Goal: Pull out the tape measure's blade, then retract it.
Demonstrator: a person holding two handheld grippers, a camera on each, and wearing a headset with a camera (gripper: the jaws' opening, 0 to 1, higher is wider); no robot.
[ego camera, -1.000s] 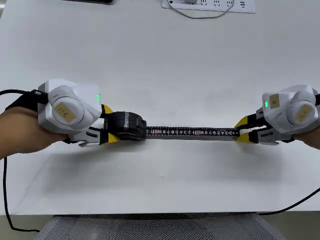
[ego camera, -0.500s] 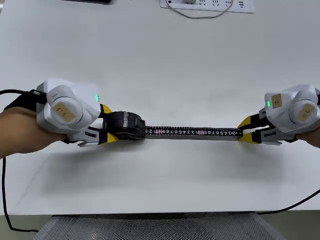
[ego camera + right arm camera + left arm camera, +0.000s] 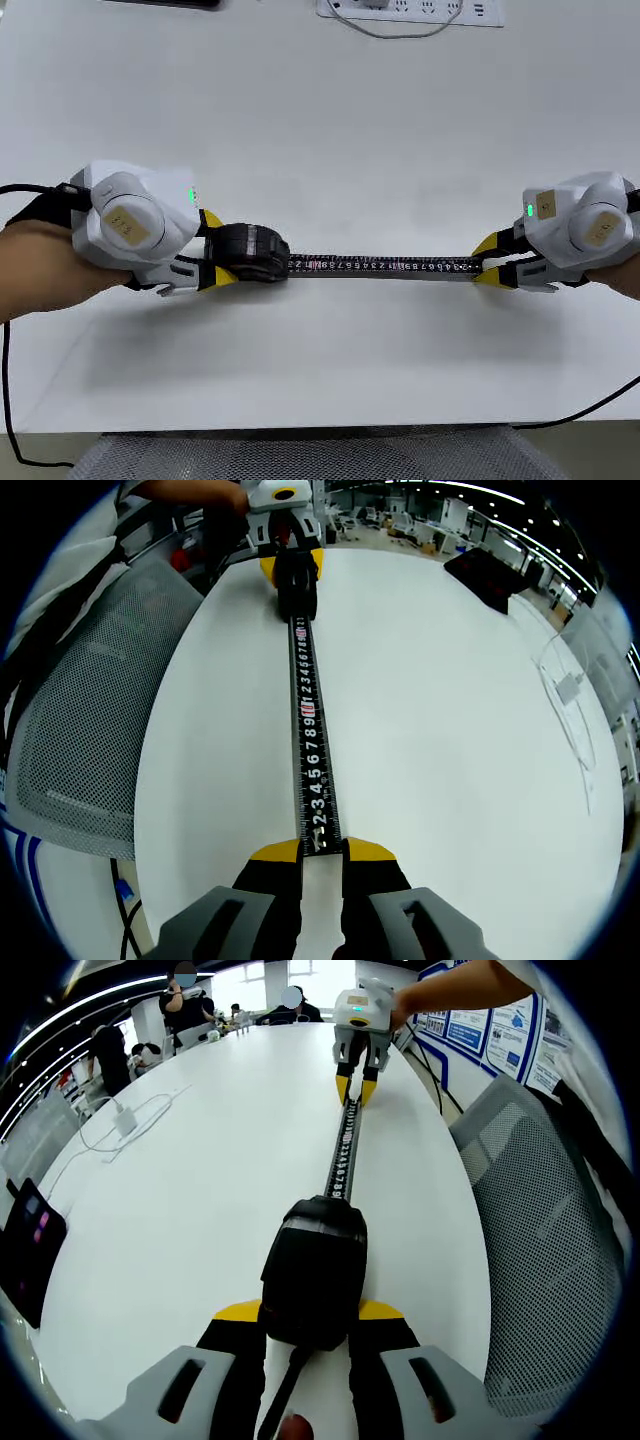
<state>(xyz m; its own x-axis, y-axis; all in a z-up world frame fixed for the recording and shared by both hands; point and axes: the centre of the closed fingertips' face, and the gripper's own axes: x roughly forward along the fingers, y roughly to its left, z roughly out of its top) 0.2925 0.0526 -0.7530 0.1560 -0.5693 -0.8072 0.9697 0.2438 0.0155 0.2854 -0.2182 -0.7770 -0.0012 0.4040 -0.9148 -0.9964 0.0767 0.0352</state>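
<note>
Gripping the black tape measure [image 3: 250, 252] by its case, the left gripper [image 3: 220, 248] has its yellow-tipped jaws clamped on the two sides of the case. The case nose points straight at the right gripper [image 3: 484, 262]. The right gripper's jaws are pinched together on the end of the blade [image 3: 380, 265], and in the right gripper view the blade tip sits in the narrow slot between the yellow tips. The blade is pulled out and runs straight between the two grippers, numbers up. It lies low over the white table [image 3: 320, 130]; cannot tell if it touches. In the left gripper view the blade leaves the case and goes dead ahead to the other gripper. Both grippers are level, well apart, facing each other. Far beyond both grippers, at the table's far edge, is a white power strip [image 3: 410, 10] with a cord. Behind the grippers, on the person's side, is a grey mesh chair [image 3: 300, 455].
</note>
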